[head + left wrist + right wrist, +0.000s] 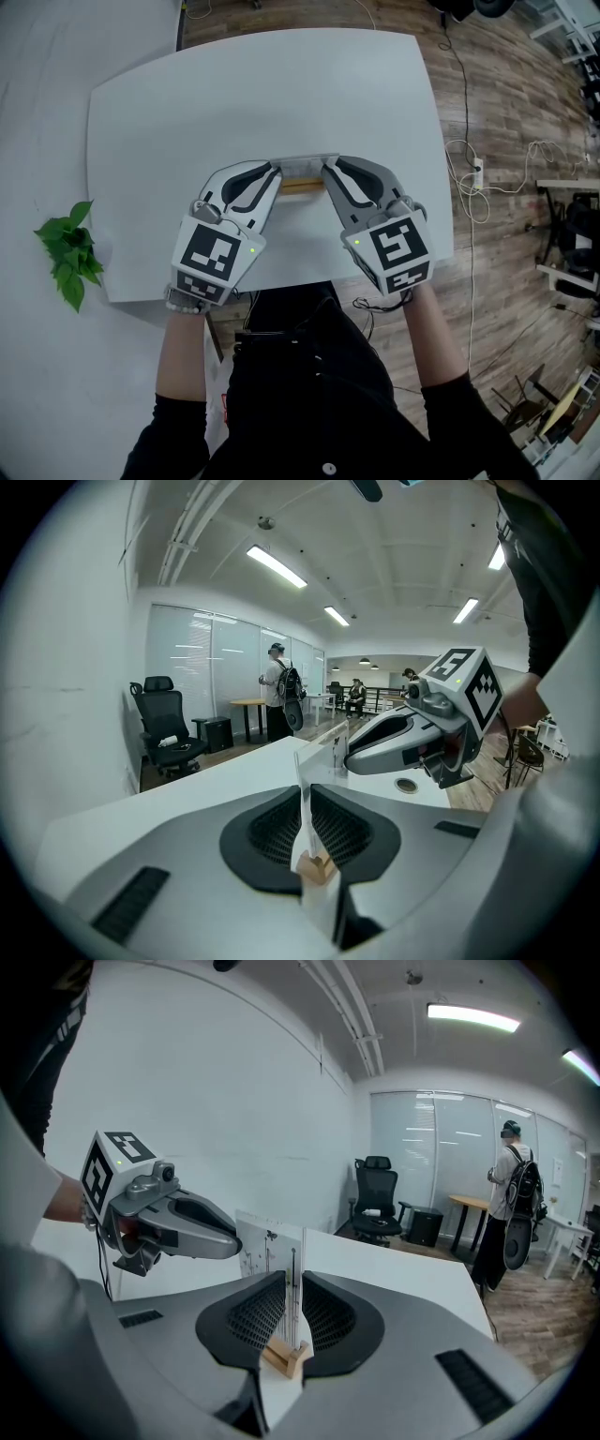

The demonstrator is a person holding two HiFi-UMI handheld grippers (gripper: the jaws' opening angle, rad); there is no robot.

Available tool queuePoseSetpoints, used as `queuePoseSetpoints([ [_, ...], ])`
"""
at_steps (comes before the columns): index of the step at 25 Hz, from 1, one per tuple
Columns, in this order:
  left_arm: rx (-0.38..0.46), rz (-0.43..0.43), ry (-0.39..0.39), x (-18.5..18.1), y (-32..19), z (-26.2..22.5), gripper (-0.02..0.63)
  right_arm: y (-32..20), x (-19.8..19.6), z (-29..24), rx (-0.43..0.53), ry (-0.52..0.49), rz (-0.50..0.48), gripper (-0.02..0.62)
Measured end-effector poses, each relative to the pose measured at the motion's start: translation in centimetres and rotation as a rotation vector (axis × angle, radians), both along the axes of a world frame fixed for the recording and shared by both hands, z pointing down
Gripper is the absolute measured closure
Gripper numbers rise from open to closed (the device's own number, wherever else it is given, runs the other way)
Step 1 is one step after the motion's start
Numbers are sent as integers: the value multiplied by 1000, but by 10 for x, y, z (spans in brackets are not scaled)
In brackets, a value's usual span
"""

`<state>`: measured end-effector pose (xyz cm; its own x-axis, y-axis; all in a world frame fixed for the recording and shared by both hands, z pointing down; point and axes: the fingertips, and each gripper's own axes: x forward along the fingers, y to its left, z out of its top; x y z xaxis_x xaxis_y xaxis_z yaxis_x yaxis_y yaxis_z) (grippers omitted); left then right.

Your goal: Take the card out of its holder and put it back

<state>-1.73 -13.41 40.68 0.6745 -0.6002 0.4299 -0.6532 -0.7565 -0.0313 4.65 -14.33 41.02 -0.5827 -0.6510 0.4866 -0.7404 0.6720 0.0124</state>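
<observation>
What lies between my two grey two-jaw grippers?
The clear, wooden-based card holder, printed card inside, fills that gap; left gripper and right gripper each clamp an end. Head view.

There are two hand-held grippers, the left hand-held gripper and the right hand-held gripper, one white table, one card and one wooden holder. One leafy plant shows at the head view's lower left. The right gripper view adds one black office chair and one standing person.
</observation>
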Motion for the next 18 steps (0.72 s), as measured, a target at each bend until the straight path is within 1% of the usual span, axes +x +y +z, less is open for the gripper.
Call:
queuePoseSetpoints([
  [7, -24, 1, 0, 2, 1, 10, 561, 2, 2, 11, -24, 9, 0, 509],
  [18, -45, 7, -29, 3, 0, 29, 561, 2, 2, 31, -57, 23, -1, 509],
])
